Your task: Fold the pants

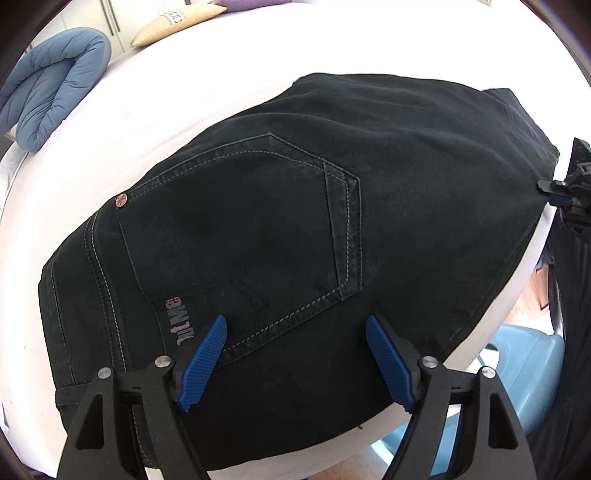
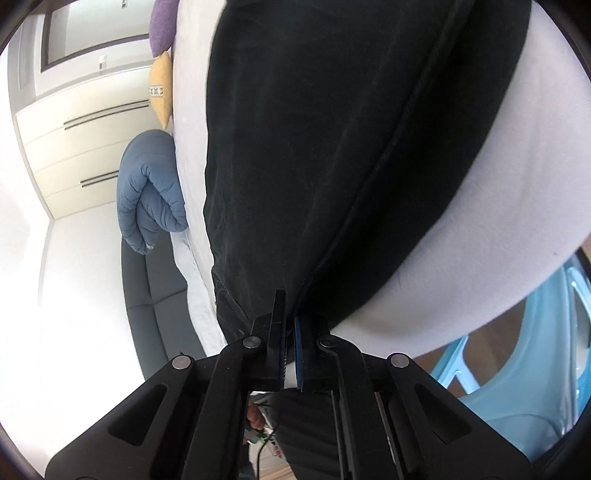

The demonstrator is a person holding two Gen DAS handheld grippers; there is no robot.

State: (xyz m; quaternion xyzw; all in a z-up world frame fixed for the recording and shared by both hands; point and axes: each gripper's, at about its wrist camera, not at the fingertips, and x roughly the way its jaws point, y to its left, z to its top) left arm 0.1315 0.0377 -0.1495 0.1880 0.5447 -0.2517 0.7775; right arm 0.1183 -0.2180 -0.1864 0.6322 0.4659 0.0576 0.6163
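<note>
Pants (image 1: 295, 221): black denim, laid flat on the white surface (image 1: 221, 66); a back pocket (image 1: 251, 236) outlined in pale double stitching faces up, with a small copper rivet (image 1: 121, 201) at its corner and faded lettering beside the seam.
Pants, far end: in the right wrist view, a long raised seam runs down the dark cloth (image 2: 332, 166) to the pads.
Left gripper (image 1: 295, 332): held spread wide above the pocket area; the ribbed blue pads (image 1: 388, 363) stand apart, nothing pinched between them.
Right gripper (image 2: 290, 332): pressed together on the edge of the pants at the near rim of the surface; dark cloth is seen clamped between the pads.
Surface: white, smooth, matte, with a rounded edge.
Room: pale cabinet fronts (image 2: 85, 147) with dark bar handles; light wood flooring is visible below the surface edge.
Surroundings: a blue quilted, folded blanket (image 1: 51, 88) rests at the far side; a tan cushion (image 1: 173, 24) and a purple cushion (image 2: 164, 26) lie beyond it; a dark grey sofa (image 2: 155, 288) and a light blue plastic chair (image 2: 535, 350) stand beside the surface.
Obstructions: none are seen on the pants.
</note>
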